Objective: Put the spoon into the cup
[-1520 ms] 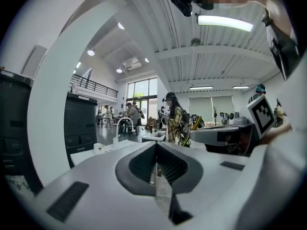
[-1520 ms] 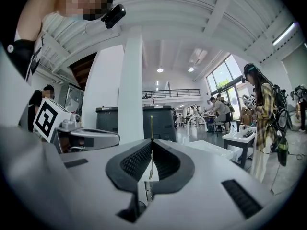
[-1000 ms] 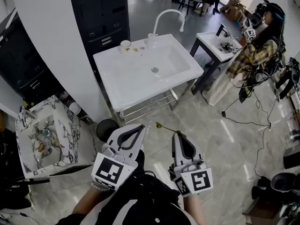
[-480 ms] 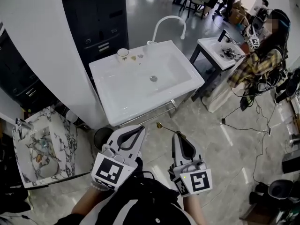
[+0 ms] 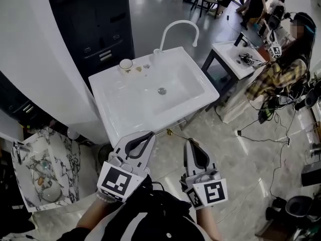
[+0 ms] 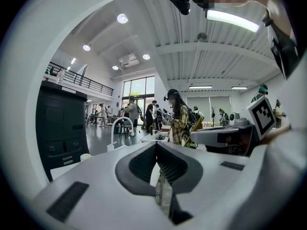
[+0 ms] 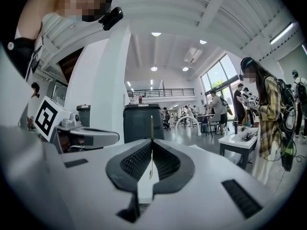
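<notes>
Spoon (image 5: 171, 133): thin and gold-coloured. Its stem is pinched at the tip of the right hand-held gripper (image 5: 189, 143). The free end sticks out ahead of the jaws, over the floor, just short of the sink's near edge.
Right hand-held gripper: jaws closed on the spoon, with nothing else between them. It points roughly level toward the sink.
Left hand-held gripper (image 5: 151, 134): jaws closed tip to tip, with nothing between them. It is held side by side with the right one, just beside it.
Cup (image 5: 125, 64): small, white and upright, on the far left corner of the sink rim. It is well ahead of both hand-held grippers, nearer the left one's line, and well apart from the spoon.
Sink (image 5: 116, 115): white basin on a metal frame, straight ahead of both jaw tips.
Faucet (image 5: 179, 25): white and curved, at the sink's far edge, beyond the cup toward the right hand-held gripper's side.
Crumbs (image 5: 140, 68): a few brownish bits on the rim between cup and faucet base.
Marble basin (image 5: 26, 160): low, off to the outer side of the left hand-held gripper.
Bystander (image 5: 273, 72): person in a plaid shirt, well off to the right hand-held gripper's outer side, beside a small white surface (image 5: 228, 56).
</notes>
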The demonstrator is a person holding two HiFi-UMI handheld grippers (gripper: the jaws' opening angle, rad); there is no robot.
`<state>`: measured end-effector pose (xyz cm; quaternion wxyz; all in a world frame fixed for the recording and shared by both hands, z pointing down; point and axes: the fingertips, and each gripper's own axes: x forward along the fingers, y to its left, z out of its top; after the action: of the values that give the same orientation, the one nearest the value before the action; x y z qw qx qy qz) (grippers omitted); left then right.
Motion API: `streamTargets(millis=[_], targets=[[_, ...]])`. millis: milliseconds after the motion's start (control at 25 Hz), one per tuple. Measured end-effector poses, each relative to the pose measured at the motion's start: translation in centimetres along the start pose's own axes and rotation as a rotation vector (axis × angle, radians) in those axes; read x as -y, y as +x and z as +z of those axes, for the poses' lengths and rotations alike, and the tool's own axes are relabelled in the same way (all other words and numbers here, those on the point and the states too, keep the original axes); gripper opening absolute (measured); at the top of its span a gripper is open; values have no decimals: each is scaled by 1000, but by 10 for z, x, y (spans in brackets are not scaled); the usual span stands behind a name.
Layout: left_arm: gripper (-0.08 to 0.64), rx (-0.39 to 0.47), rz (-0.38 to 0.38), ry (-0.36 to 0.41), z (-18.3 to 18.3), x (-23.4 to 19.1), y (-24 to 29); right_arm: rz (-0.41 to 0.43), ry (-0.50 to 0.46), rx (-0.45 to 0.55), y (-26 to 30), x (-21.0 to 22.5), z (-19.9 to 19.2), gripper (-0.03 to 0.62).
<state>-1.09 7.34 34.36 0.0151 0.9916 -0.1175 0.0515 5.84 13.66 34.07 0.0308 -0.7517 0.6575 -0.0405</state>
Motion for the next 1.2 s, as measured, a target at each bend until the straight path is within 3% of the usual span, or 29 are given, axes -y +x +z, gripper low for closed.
streamTargets(millis=[440,1200], targets=[[0,-16,20,5,0,-40,46,11,-1,-38,55,33,-10,9],[0,-15,105,-30,-8,-90,45,81,0,-66,103,19,-19,9]])
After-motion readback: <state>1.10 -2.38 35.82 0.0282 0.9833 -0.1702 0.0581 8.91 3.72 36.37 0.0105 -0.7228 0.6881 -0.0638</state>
